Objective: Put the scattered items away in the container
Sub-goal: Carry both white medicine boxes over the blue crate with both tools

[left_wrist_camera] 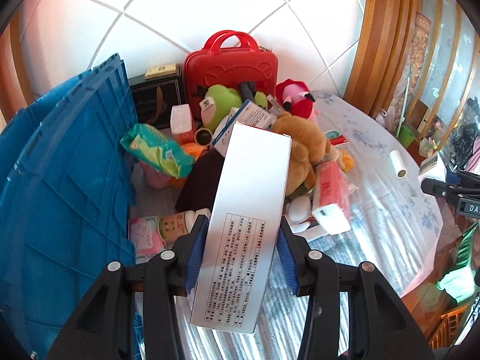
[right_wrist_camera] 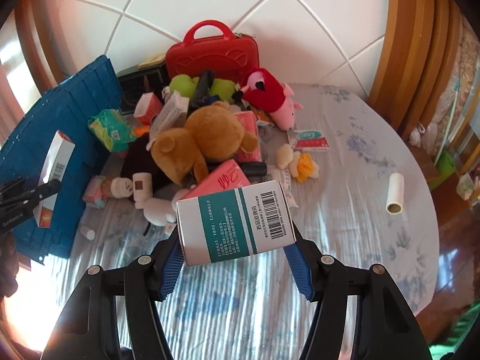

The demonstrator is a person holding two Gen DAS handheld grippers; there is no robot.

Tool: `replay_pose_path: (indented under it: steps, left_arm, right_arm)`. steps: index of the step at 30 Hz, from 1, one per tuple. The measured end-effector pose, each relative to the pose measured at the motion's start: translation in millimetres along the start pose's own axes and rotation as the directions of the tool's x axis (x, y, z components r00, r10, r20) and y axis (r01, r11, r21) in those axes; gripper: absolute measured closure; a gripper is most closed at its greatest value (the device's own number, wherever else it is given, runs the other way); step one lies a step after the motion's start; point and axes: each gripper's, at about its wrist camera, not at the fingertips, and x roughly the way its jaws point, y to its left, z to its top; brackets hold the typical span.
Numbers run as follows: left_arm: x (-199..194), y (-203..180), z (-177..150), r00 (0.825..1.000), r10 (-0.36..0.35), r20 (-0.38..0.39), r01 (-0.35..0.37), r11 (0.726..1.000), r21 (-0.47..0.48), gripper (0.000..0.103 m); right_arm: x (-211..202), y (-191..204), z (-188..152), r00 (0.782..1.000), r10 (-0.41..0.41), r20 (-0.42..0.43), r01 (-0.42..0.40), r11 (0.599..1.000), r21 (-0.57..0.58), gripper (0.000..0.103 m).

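Nearest first: left tool (left_wrist_camera: 243,240) is clamping a long white box (left_wrist_camera: 249,210) w/ fine print, pads pressing both long sides near its lower third, so the box is sticking out forward and tilting up over the pile. That low grip is probably leaving the far end free to go in first. Right tool (right_wrist_camera: 237,240) is gripping a white-and-teal carton (right_wrist_camera: 237,222) w/ a barcode, held crosswise between the blue pads, broad printed face toward the camera. Both boxes are hanging clear of the counter (right_wrist_camera: 345,210), which is wearing a floral cloth under shiny plastic.

Just beyond, the scattered stuff is sitting in a heap: pink tissue pack (right_wrist_camera: 222,180), small bottles, a brown teddy (right_wrist_camera: 204,138) lying on top, green packet (right_wrist_camera: 111,129), green plush (left_wrist_camera: 222,102), red-and-pink plush (right_wrist_camera: 270,96). A paper roll (right_wrist_camera: 394,193) is lying well apart on the right side.

Container: the blue crate (left_wrist_camera: 66,165) is standing at the left edge of the heap, its ribbed wall filling the left view. Its inside isn't showing from either camera, so can't tell what's in it. In the right view the left tool is holding its box in front of the crate wall. Judging by this, both boxes are en route to it, not yet in.

Farthest: red case (left_wrist_camera: 231,69) upright against the tiled wall, a dark box beside it.
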Motion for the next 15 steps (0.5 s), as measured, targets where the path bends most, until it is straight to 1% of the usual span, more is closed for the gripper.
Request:
replay_pose_path:
  steps: [4,9,15]
  left_arm:
    - [-24,-5,17,1.0,0.005,0.022,-0.005,1.0,0.004,0.059]
    - [-55,-6,33,0.997,0.024,0.077,-0.025,1.0,0.01,0.059]
    - [-81,-5,43,0.992,0.029,0.122,-0.031,0.999,0.013,0.059]
  right_arm:
    - [-21,13,12,0.999,0.017,0.036,-0.017,1.0,-0.002,0.041]
    - [-45,30,24,0.996,0.04,0.079,-0.039,0.999,-0.016,0.041]
    - [-60,46,29,0.993,0.059,0.106,-0.056,0.998,-0.031,0.041]
